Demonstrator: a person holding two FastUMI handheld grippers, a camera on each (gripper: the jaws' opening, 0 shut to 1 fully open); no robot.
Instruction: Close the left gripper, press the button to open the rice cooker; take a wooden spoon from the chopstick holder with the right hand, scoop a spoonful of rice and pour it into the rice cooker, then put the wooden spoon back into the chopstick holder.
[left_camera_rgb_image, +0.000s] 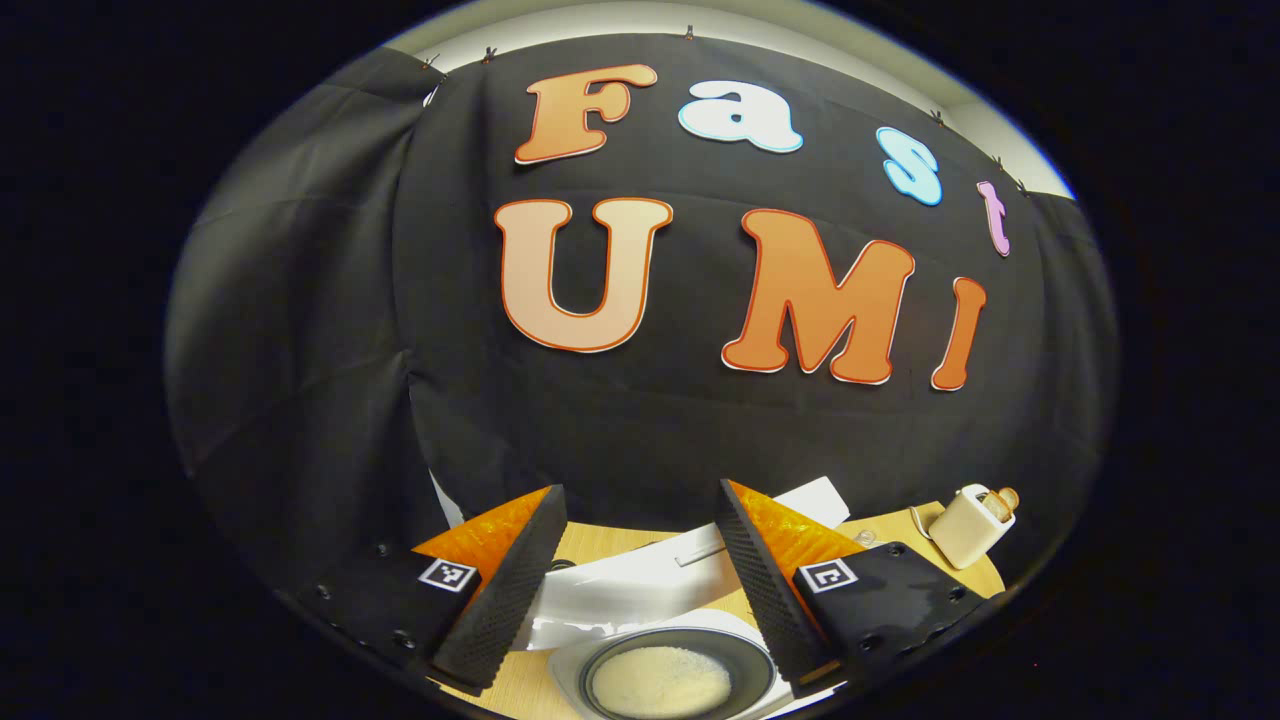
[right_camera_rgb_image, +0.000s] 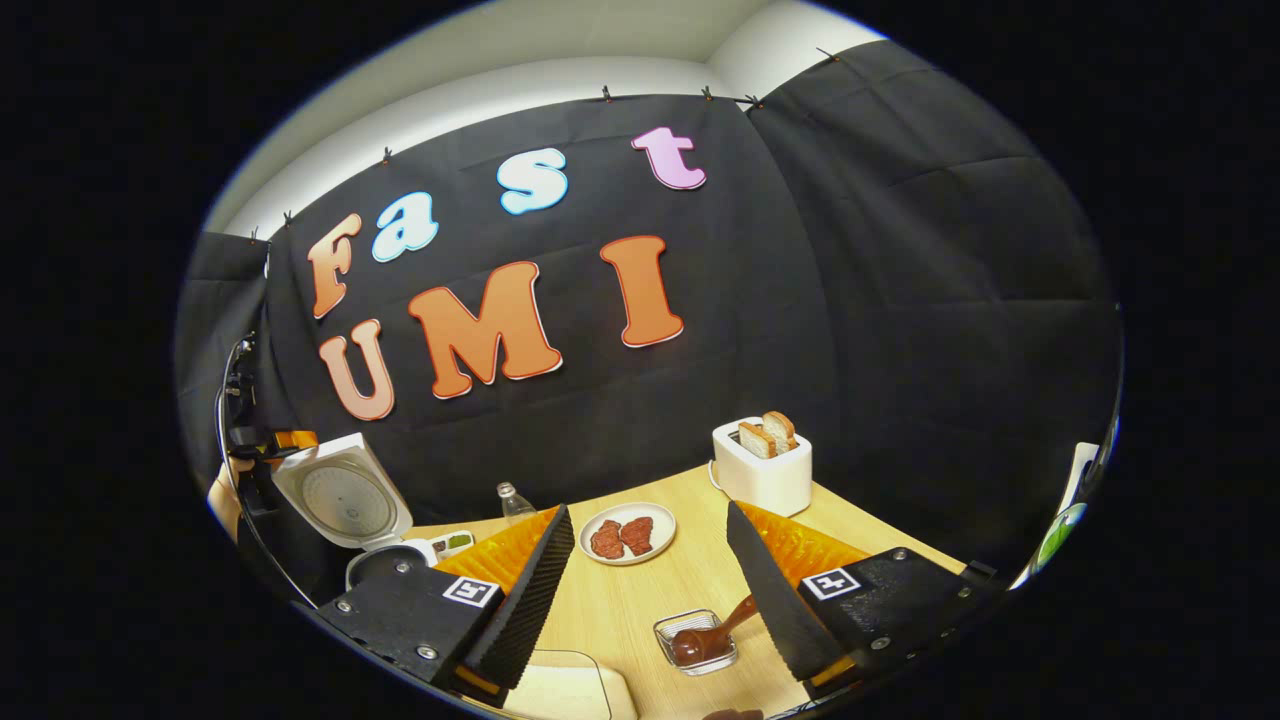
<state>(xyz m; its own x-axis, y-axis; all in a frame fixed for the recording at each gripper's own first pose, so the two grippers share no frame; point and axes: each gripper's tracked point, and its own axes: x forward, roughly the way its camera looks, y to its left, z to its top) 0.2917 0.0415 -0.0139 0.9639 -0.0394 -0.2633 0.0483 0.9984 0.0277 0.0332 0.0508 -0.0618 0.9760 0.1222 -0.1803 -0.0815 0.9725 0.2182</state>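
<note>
We are seeing a matt, pale wood-grain surface (right_camera_rgb_image: 640, 590), a glossy white plastic rice cooker (right_camera_rgb_image: 345, 495) and matt black cloth wall (right_camera_rgb_image: 900, 300).

Wooden table (right_camera_rgb_image: 690, 585) carries toaster (right_camera_rgb_image: 765, 478), plate (right_camera_rgb_image: 628, 533), rice cooker (right_camera_rgb_image: 350, 505).

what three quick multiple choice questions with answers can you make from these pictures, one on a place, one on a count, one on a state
1. Where is the toaster?
A. at the far edge of the table, near the cloth wall
B. inside the rice cooker
C. on the plate

2. How many pieces of meat lie on the plate?
A. none
B. two
C. five

3. How is the lid of the rice cooker?
A. shut
B. lying on the floor
C. raised open

Answers:
1. A, it stands at the back of the table before the black cloth.
2. B, two reddish pieces lie side by side.
3. C, the lid stands up, showing its round inner face.
</note>
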